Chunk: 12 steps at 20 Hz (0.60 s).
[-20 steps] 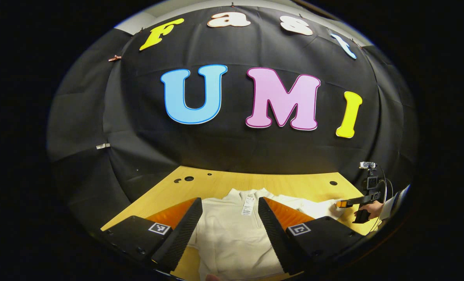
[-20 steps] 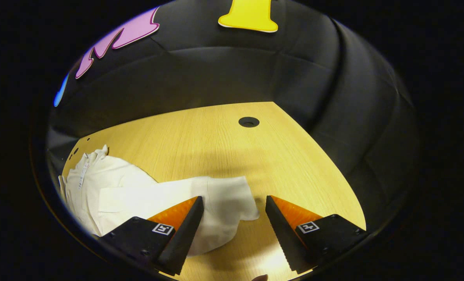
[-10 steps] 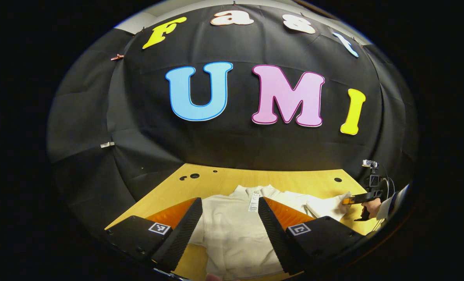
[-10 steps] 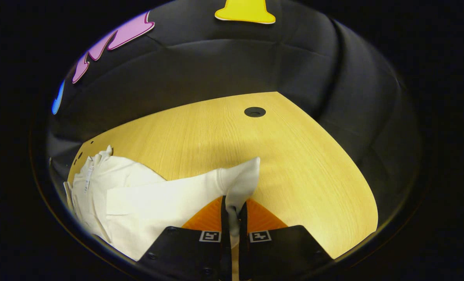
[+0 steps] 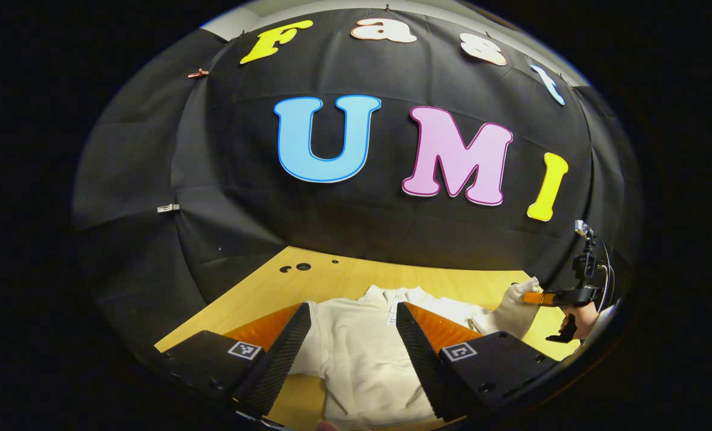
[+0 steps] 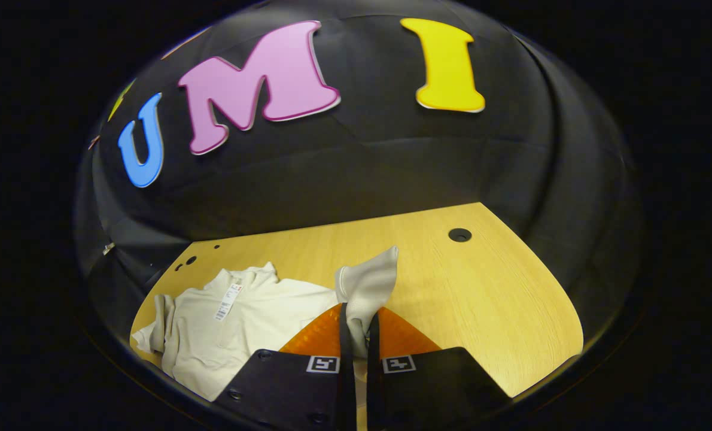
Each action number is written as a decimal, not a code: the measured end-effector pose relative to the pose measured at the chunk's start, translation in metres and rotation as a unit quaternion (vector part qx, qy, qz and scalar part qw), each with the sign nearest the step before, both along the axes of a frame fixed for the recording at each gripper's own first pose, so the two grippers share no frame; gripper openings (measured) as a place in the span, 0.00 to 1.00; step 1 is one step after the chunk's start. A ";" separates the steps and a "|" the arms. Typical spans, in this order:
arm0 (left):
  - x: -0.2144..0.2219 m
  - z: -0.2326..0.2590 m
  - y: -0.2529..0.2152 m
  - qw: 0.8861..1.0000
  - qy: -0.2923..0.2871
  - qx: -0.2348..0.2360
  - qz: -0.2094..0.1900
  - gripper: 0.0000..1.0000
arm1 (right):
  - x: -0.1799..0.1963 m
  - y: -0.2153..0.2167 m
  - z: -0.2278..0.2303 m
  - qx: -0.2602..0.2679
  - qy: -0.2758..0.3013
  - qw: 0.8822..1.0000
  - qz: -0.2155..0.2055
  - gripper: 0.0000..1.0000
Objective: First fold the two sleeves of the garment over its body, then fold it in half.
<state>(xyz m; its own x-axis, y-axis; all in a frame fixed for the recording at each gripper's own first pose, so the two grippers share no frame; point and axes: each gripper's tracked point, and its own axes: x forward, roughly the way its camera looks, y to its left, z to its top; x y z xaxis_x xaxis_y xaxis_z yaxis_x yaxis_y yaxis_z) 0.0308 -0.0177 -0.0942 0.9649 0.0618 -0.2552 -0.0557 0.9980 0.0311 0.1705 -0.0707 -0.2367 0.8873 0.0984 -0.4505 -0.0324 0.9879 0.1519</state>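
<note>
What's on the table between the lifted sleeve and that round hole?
Nothing: in the right gripper view, bare table lies between the sleeve held by the right claw and the hole.

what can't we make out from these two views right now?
- Hem of the cream zip-neck garment: left gripper view, cut off by the bottom edge and by the left gripper fingers.
- Its other sleeve: right gripper view, bunched at the far side, cuff not discernible.
- Printing on the white hang tag: too small.
- Pinched cuff below the right gripper: hidden between the fingers.
</note>
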 end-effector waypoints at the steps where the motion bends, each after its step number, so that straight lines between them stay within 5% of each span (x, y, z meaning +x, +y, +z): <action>1: -0.002 0.001 0.004 1.000 -0.002 0.000 -0.001 0.93 | -0.005 0.017 0.006 0.001 -0.004 1.000 0.011 0.11; 12: -0.027 0.010 0.054 1.000 -0.010 -0.003 -0.003 0.93 | -0.040 0.198 0.016 0.025 -0.005 0.994 0.104 0.11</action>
<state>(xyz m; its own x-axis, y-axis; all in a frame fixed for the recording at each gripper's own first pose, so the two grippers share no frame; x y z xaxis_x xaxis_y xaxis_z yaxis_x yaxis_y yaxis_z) 0.0034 0.0362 -0.0840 0.9702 0.0535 -0.2361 -0.0493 0.9985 0.0238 0.1307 0.1272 -0.2203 0.8502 0.3020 -0.4313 -0.2362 0.9509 0.2002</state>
